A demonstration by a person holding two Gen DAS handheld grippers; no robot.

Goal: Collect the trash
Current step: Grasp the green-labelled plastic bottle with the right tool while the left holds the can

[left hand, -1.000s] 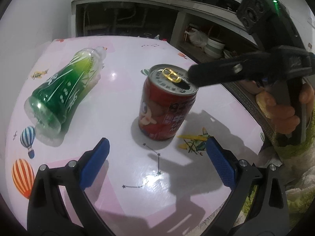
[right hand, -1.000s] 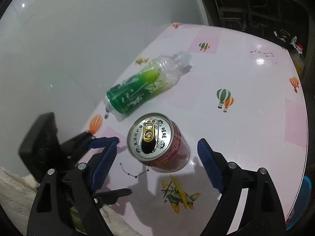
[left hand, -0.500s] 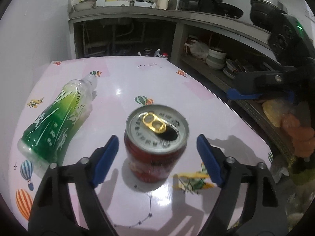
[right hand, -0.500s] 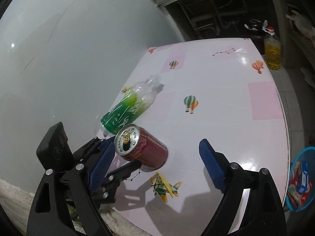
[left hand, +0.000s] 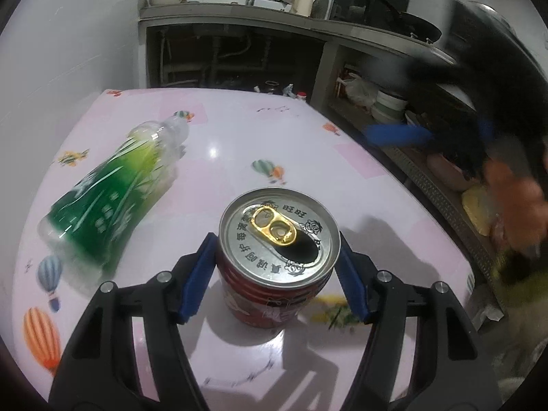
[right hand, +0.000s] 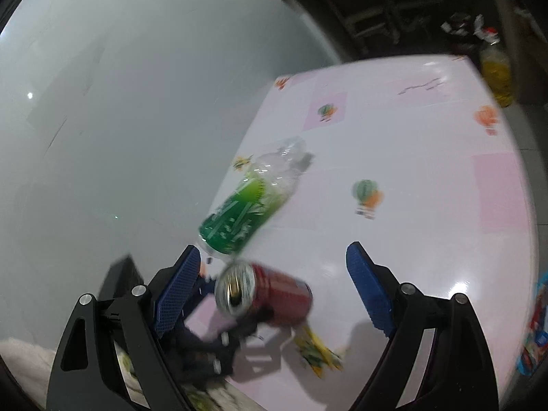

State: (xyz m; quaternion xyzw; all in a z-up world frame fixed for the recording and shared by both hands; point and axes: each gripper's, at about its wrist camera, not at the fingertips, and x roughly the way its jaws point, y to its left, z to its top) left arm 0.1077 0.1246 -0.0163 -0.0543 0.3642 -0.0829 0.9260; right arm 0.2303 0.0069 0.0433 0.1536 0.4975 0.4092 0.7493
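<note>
A red drink can (left hand: 274, 294) with an opened silver top stands on the pink patterned table (left hand: 239, 137). My left gripper (left hand: 275, 241) is closing on it, and both blue pads touch the can's sides just under the rim. A green plastic bottle (left hand: 113, 198) lies on its side to the left, near the wall. In the right wrist view the can (right hand: 281, 298) and bottle (right hand: 246, 212) lie ahead. My right gripper (right hand: 274, 251) stands open and holds nothing. It also shows as a blurred shape at the right of the left wrist view (left hand: 397, 135).
A white wall runs along the table's left side. Behind the table are a kitchen counter (left hand: 239, 10) and shelves with bowls (left hand: 390, 102). A yellow oil bottle (right hand: 496, 72) stands on the floor and a blue basket (right hand: 537, 325) sits past the right table edge. A blurred hand (left hand: 513, 205) holds the right gripper.
My left gripper moved forward around the can and its jaws narrowed until the pads met the can's sides. The right gripper drew back from above the can, away to the right.
</note>
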